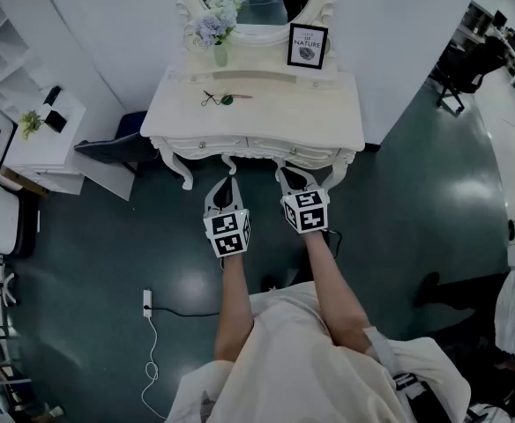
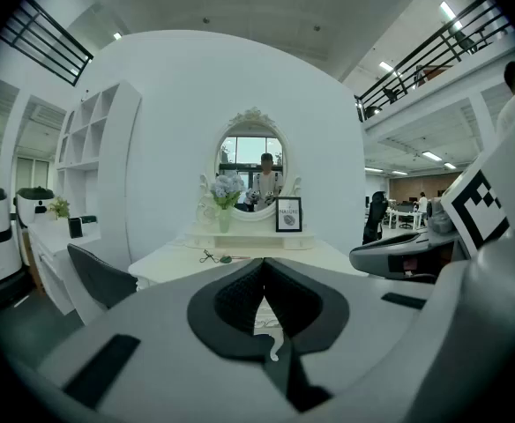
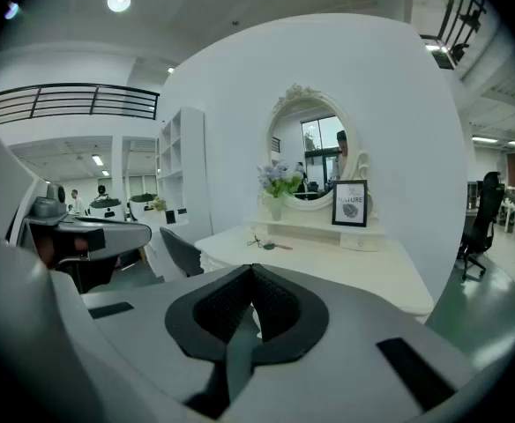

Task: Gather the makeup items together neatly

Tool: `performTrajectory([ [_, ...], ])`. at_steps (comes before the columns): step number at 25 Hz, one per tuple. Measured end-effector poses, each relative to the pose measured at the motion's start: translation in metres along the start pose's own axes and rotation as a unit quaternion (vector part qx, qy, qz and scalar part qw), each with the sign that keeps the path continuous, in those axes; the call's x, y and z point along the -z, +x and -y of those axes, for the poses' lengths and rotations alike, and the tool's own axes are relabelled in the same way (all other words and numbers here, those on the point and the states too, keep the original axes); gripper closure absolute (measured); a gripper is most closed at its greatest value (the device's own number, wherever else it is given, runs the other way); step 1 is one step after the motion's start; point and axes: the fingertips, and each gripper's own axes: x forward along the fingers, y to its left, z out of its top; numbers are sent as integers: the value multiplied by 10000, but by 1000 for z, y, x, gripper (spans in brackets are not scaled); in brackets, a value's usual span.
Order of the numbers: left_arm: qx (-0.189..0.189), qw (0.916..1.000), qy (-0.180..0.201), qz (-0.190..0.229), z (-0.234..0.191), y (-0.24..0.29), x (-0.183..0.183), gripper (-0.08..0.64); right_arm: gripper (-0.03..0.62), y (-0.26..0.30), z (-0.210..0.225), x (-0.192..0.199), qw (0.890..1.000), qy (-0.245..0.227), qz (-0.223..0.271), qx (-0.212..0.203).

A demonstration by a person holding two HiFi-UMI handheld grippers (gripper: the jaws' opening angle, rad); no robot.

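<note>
Nearby, left gripper & right gripper are both closed, nothing btwn jaws, just short of the white table. Far-left on its top, 3 makeup bits lie close together: 1 black curler, 1 small green piece, 1 thin pinkish stick.

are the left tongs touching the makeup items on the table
Apart. The head view shows the left tongs over the floor before the dressing table, while the makeup items lie far back on its top.
</note>
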Motion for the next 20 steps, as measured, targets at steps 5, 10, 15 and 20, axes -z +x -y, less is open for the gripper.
performTrajectory([
  [5,24,10000,13,69,-5,0,-6,546,552,0,-3,-1,10000,-26,11,45],
  [10,77,9999,-20,110,-6,2,-8,546,552,-1,-7,-2,9999,-121,-17,89],
  [15,26,9997,-176,168,-9,17,-11,546,552,0,6,0,9999,-97,43,-16],
  [20,0,9998,-190,70,-9,50,-8,546,551,22,31,4,10000,9,-75,-57],
])
